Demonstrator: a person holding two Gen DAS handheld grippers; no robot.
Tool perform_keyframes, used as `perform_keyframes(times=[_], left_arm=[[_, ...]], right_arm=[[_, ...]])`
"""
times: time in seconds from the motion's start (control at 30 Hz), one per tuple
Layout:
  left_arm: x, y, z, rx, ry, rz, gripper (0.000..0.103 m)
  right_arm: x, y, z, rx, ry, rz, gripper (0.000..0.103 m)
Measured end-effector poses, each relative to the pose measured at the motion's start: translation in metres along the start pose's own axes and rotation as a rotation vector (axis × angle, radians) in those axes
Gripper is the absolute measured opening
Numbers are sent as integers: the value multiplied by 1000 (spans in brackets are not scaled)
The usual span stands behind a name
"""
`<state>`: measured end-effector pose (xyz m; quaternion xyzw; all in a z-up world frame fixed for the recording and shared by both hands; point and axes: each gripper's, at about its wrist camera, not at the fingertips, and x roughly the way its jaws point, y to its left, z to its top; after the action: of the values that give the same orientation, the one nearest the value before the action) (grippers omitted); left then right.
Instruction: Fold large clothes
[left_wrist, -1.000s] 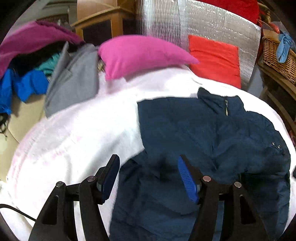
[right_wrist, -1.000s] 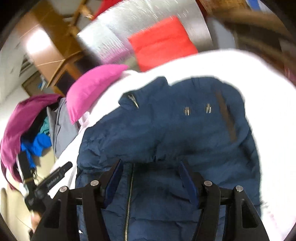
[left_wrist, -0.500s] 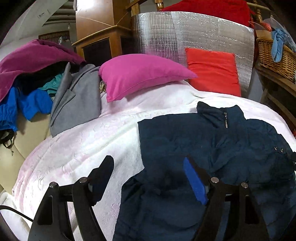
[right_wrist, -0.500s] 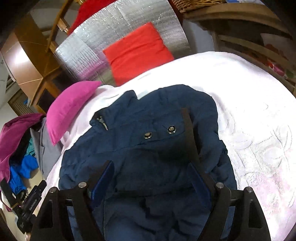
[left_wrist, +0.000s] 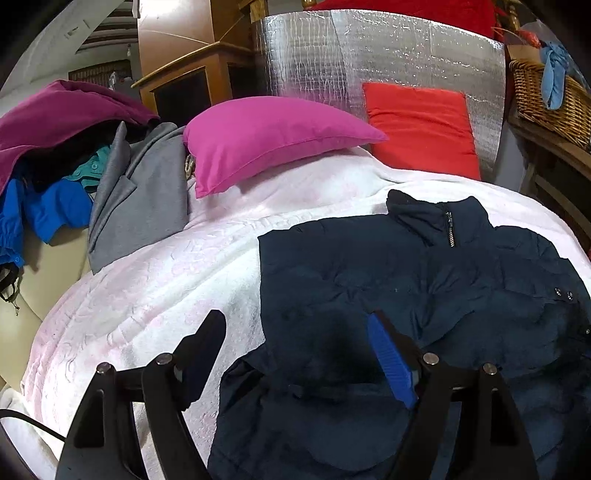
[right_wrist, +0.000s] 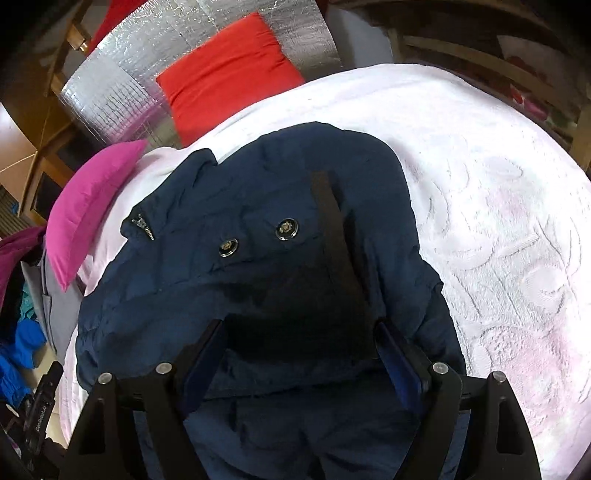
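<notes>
Navy padded jacket (left_wrist: 424, 295) spread flat on white bed blanket (left_wrist: 155, 288), left gripper (left_wrist: 295, 354) and right gripper (right_wrist: 299, 354) both poised above it, jaws apart and empty, pink pillow (left_wrist: 266, 136) beyond.

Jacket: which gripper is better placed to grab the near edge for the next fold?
Probably right. The right gripper is open directly over the jacket, straddling a folded edge. The left gripper hovers at its side, one finger over the blanket.
</notes>
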<state>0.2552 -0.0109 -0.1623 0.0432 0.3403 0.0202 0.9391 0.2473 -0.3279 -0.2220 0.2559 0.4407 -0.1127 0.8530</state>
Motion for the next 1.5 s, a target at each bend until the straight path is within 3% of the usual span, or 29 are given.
perform_keyframes(times=[0.17, 0.3, 0.4, 0.5, 0.63, 0.77, 0.8, 0.87, 1.03, 1.17, 1.27, 1.4, 1.5], left_arm=[[17, -4, -2, 15, 64, -18, 84], [40, 0, -6, -3, 182, -47, 84], [37, 16, -2, -69, 176, -70, 84], [36, 35, 4, -131, 156, -67, 86], [54, 62, 3, -222, 213, -57, 86], [74, 73, -7, -312, 298, -128, 86], [77, 73, -9, -323, 313, -133, 86], [81, 70, -13, -322, 340, -119, 86], [71, 60, -11, -265, 305, -98, 86], [79, 57, -12, -223, 331, -79, 86], [69, 55, -6, -179, 288, -42, 86], [50, 46, 1, -85, 186, 32, 86], [34, 36, 5, -23, 105, 63, 86]], right_arm=[[4, -1, -1, -16, 17, -21, 85], [-9, -11, 2, 31, 4, 62, 84], [-34, -24, 10, 52, -88, 122, 84], [-49, -43, 21, 77, -159, 114, 84], [-34, -72, 30, 156, -111, 97, 84], [-6, -78, 30, 169, -27, 87, 84], [2, -76, 29, 163, -3, 85, 82], [11, -72, 27, 146, 22, 86, 68], [2, -47, 23, 21, -23, 26, 62], [8, -47, 22, 11, -5, -6, 64], [-1, -48, 24, 18, -35, 4, 64], [-31, -38, 19, -55, -167, -52, 65], [-50, -23, 19, -137, -279, -100, 76]])
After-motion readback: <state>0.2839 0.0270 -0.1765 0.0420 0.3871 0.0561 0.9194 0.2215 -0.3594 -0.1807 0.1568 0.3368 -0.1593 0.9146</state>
